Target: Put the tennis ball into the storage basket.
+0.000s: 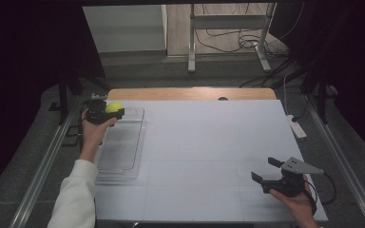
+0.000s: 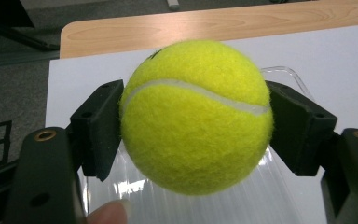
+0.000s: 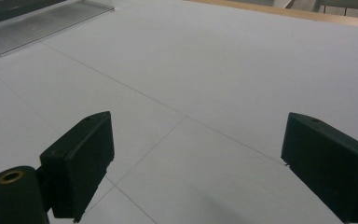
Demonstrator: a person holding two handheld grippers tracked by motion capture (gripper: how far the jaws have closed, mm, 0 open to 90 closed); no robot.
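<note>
Fuzzy yellow tennis ball (image 2: 196,116) squeezed between left gripper (image 1: 105,113) jaws, above clear ribbed plastic tray (image 1: 119,147). Right gripper (image 1: 269,170) jaws wide, holding nothing. Could slip, bounce off bench (image 1: 209,142).

Overall light: we see a dim room, the white tabletop (image 1: 209,142) the brightest area in the high view.
Surroundings: we find both sides of the high view almost black; the floor beyond is lit softly.
Glare: we note white streaks on the clear tray (image 2: 242,200) under the tennis ball (image 2: 196,116).
Shadow: we see a faint one on the tabletop in the right gripper view.
Sharpness: we find the ball's fuzz crisp, a fingertip (image 2: 109,213) at the bottom edge blurred, the high view grainy.
</note>
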